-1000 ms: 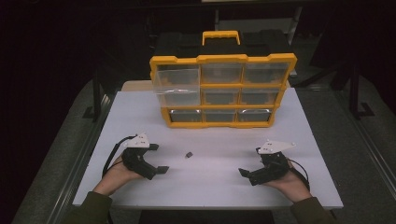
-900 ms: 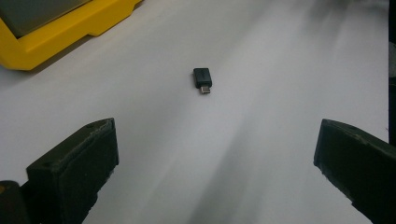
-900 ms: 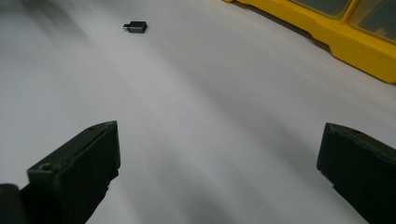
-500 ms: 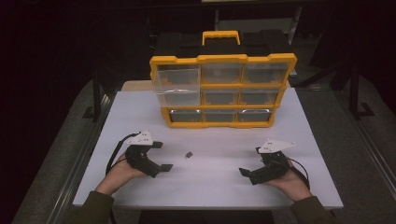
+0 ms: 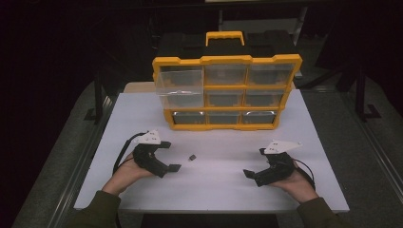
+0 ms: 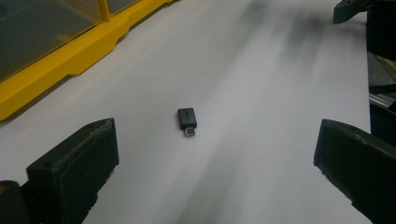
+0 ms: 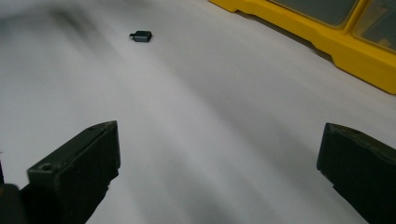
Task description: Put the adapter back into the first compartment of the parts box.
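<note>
A small black adapter with a metal plug end (image 6: 187,119) lies flat on the white tabletop (image 5: 223,175), in front of the yellow organiser case with clear plastic drawers (image 5: 227,90) and well apart from it. The left gripper (image 5: 170,156) sits just beside the adapter, jaws spread wide and empty. The right gripper (image 5: 254,163) rests farther off, also wide open, holding nothing. One upper-left drawer (image 5: 180,81) seems pulled partly out.
</note>
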`<state>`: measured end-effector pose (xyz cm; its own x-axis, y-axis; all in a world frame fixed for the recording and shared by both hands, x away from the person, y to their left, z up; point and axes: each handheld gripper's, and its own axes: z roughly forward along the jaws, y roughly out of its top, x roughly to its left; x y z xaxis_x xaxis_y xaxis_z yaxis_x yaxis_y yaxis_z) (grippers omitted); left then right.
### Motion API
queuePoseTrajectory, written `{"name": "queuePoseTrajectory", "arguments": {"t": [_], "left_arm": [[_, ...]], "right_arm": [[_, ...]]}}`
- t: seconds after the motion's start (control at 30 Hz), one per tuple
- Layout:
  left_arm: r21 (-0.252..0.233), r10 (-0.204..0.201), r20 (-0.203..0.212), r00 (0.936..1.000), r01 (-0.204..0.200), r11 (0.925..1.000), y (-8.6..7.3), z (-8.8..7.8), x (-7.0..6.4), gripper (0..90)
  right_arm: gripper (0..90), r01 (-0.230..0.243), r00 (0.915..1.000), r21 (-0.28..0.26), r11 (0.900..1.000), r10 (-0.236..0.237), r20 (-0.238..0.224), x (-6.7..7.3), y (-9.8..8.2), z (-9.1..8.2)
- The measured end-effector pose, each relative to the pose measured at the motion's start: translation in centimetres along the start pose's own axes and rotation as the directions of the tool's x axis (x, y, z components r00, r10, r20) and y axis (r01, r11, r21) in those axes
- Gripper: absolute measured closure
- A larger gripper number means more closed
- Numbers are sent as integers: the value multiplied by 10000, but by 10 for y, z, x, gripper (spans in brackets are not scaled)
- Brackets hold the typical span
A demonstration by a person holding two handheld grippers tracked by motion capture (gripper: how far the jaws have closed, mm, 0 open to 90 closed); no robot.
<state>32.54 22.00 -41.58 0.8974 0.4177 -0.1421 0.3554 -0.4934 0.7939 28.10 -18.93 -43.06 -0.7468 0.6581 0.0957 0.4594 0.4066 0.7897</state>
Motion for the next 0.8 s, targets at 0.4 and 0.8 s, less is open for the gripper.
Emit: {"name": "queuePoseTrajectory", "arguments": {"t": [0.4, 0.8], "left_arm": [[27, 110, 4, 9999, -110, 9999, 11, 8, 1, 0], [116, 172, 15, 9999, -172, 9998, 18, 14, 2, 0]], "right_arm": [[0, 5, 10000, 67, 10000, -5, 4, 0, 0, 1], [0, 131, 9998, 198, 9997, -128, -134, 1, 0, 3]]}}
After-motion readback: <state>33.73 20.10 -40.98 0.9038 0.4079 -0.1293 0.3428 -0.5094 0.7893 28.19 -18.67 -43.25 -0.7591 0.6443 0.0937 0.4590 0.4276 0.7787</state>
